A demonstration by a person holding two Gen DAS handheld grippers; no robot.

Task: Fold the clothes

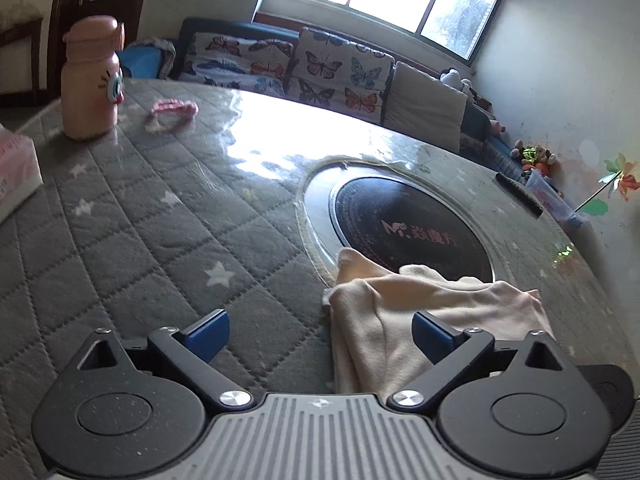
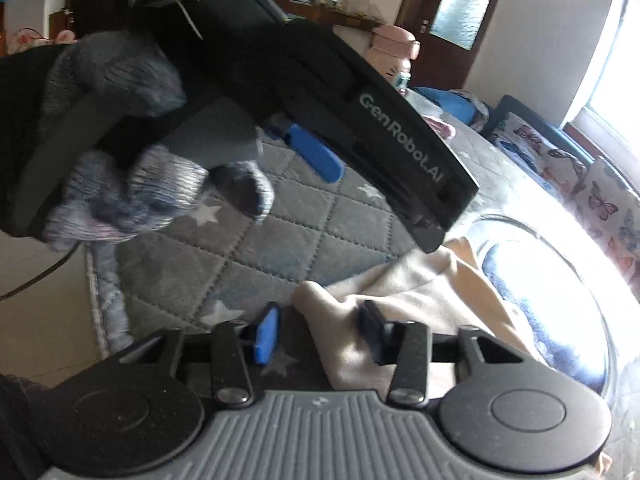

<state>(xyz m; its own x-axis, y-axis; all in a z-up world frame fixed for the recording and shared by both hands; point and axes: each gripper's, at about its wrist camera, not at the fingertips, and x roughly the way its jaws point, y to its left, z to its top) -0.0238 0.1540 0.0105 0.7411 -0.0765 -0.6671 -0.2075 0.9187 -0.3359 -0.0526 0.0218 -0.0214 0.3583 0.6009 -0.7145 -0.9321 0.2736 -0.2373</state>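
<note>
A cream-coloured garment (image 1: 404, 312) lies bunched on the grey quilted table cover (image 1: 132, 216), partly over the round black hotplate (image 1: 404, 228). My left gripper (image 1: 320, 334) is open just above the cloth's near left edge, holding nothing. In the right wrist view the same cloth (image 2: 404, 304) lies under my right gripper (image 2: 320, 332), which is open with a cloth corner between its fingers. The left gripper's body (image 2: 400, 148), held by a gloved hand (image 2: 132, 168), hangs above the cloth there.
A pink bottle (image 1: 93, 80) and a pink hair band (image 1: 172, 112) stand at the far left of the table, a tissue box (image 1: 14, 176) at the left edge, a black remote (image 1: 520, 194) at the far right. A sofa with butterfly cushions (image 1: 320, 68) is behind.
</note>
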